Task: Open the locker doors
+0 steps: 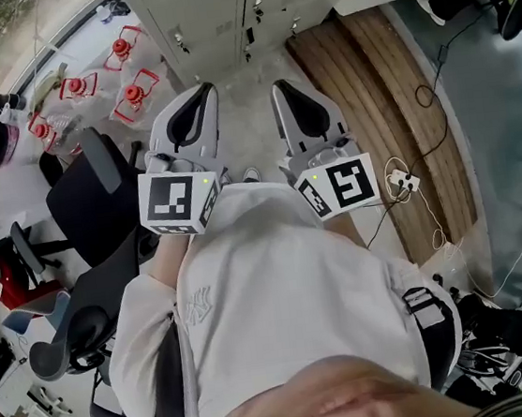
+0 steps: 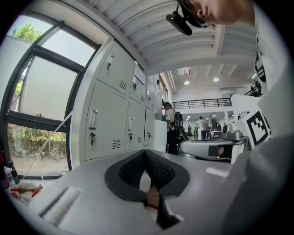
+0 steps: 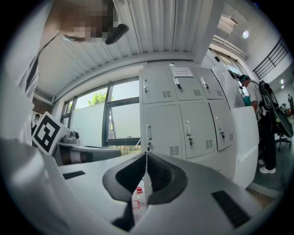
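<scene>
Locker doors [image 3: 183, 124], pale grey with upright handles and small vents, form a two-tier bank straight ahead of the person. Those in view are shut, and neither gripper touches them.

Nearest, in front of the white shirt, the left gripper [image 1: 200, 92] and the right gripper [image 1: 281, 87] are held level and side by side, marker cubes toward the body and tips toward the lockers. Each gripper's own view shows its jaws pressed together with nothing between them.

Black office chairs [image 1: 90, 200] stand on the person's left. On the right, a white power strip [image 1: 404, 179] lies on the floor beside a band of wooden planks [image 1: 387, 83]. Farther left, clear jugs with red caps [image 1: 129, 96] sit on the floor below a large window [image 2: 43, 105] beside the lockers. Past the far end of the bank, people [image 2: 171, 128] stand in a bright hall.
</scene>
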The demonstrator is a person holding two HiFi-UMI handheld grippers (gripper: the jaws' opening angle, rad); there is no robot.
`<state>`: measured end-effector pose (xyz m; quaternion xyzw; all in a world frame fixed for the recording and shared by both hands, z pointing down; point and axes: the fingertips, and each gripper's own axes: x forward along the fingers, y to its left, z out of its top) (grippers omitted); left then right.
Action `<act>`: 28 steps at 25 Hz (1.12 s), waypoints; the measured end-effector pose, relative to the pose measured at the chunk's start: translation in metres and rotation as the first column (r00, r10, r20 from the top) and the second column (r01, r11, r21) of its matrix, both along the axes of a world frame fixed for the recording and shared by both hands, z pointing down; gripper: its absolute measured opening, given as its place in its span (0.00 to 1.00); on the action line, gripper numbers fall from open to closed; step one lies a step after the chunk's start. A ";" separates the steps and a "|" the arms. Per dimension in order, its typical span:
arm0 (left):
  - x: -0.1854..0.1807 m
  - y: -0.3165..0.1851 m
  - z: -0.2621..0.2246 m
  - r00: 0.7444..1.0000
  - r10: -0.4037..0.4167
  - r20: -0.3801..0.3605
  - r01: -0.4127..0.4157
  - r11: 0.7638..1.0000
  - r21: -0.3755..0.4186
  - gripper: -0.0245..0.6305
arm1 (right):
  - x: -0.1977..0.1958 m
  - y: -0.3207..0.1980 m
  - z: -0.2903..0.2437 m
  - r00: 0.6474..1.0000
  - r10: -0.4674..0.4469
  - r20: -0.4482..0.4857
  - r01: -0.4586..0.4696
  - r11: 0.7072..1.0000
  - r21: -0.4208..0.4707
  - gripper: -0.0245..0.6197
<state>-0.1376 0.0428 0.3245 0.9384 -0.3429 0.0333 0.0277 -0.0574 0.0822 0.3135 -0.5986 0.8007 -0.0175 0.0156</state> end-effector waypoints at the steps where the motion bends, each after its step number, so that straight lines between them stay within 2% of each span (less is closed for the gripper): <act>1: 0.002 -0.001 0.001 1.000 -0.004 -0.003 0.004 1.000 0.002 0.04 | 0.003 0.000 0.001 1.000 -0.004 0.003 0.004 1.000 0.006 0.06; 11: 0.011 -0.038 0.006 0.997 -0.071 -0.009 0.071 0.997 -0.006 0.04 | 0.021 -0.030 0.009 0.999 -0.053 0.008 0.053 0.999 -0.012 0.06; 19: 0.005 -0.124 -0.013 0.989 -0.141 -0.035 0.142 0.989 0.041 0.04 | 0.010 -0.122 -0.002 0.989 -0.148 0.007 0.148 0.989 0.004 0.06; 24: -0.011 -0.180 -0.032 0.980 -0.191 -0.052 0.194 0.978 0.075 0.04 | 0.000 -0.182 -0.025 0.983 -0.183 -0.012 0.183 0.981 0.059 0.06; 28: -0.020 -0.209 -0.031 0.973 -0.222 -0.056 0.226 0.972 0.072 0.04 | -0.014 -0.223 -0.032 0.976 -0.220 -0.008 0.220 0.971 0.091 0.06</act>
